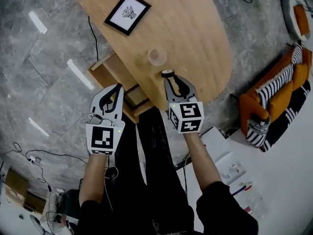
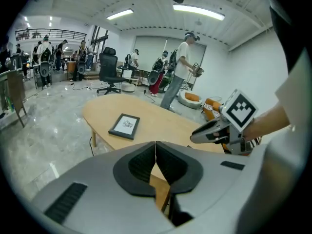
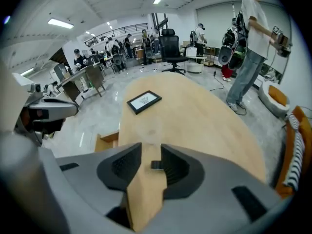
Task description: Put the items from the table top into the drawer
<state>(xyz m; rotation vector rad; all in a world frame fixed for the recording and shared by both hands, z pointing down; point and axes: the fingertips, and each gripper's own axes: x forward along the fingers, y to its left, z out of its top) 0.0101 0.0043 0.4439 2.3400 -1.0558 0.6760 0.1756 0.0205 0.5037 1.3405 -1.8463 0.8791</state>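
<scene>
On the oval wooden table [image 1: 195, 28] lie a black-framed picture [image 1: 127, 12], a clear cup [image 1: 157, 57] and a small black round thing [image 1: 167, 73] near the front edge. My right gripper [image 1: 169, 79] points down at that small thing. In the right gripper view the small black thing [image 3: 157, 165] lies between the parted jaws of the right gripper [image 3: 151, 150], beside the right finger and not pinched. An open wooden drawer [image 1: 108, 67] sticks out under the table's left side. My left gripper [image 1: 118, 88] hangs over it, and the left gripper [image 2: 155, 144] is shut on nothing.
An orange sofa with striped cushions [image 1: 276, 94] stands to the right of the table. Cables [image 1: 29, 155] trail on the grey floor at the left. Several people and an office chair [image 2: 109, 72] are far behind the table.
</scene>
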